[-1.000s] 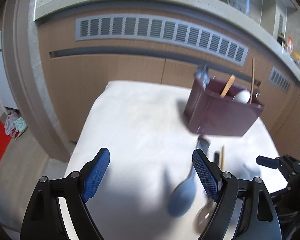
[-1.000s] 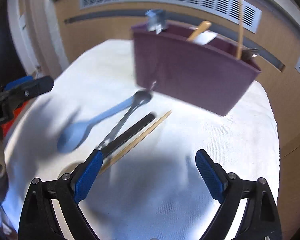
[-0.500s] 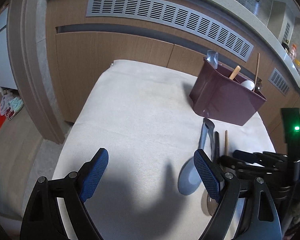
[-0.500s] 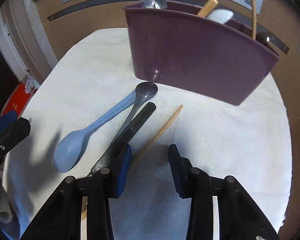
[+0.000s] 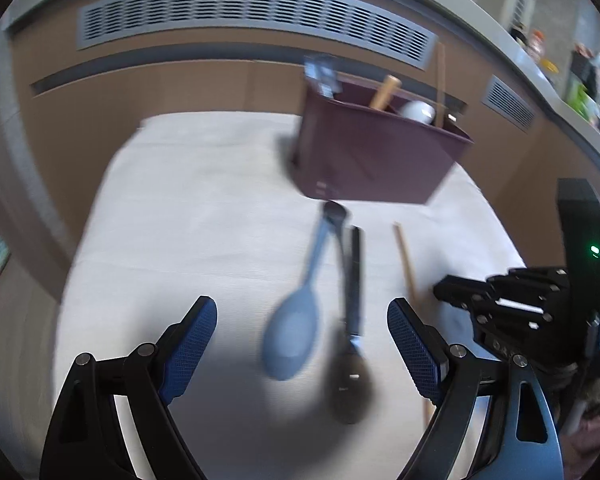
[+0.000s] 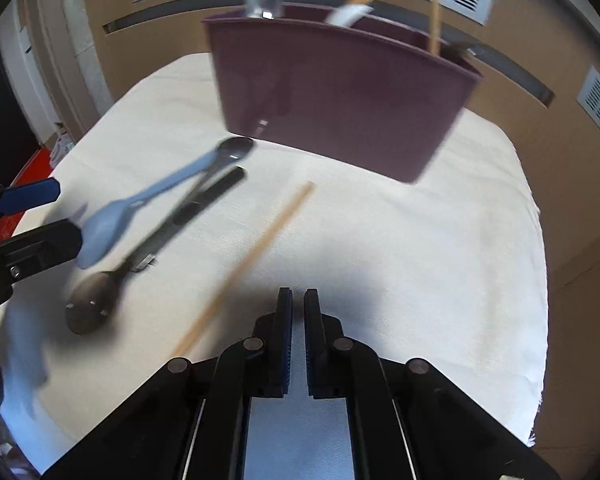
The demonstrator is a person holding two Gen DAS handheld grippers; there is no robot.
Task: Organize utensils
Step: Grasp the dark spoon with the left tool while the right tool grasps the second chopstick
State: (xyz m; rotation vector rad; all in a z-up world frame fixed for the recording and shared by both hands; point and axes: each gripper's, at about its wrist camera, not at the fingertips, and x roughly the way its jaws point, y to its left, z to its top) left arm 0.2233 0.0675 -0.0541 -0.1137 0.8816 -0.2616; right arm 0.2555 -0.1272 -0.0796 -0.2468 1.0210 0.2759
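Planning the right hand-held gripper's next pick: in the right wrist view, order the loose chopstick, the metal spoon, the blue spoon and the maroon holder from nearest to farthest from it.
1. Loose chopstick: just left of the shut right hand-held gripper.
2. Metal spoon: bowl farther left.
3. Blue spoon: beyond the metal spoon, upper left.
4. Maroon holder: farthest, at the cloth's far side.

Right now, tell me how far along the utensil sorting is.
Done: several utensils stand in the maroon holder. In hand: nothing; the right gripper has just closed its jaws on nothing, the left gripper is open. Left: blue spoon, metal spoon, chopstick.
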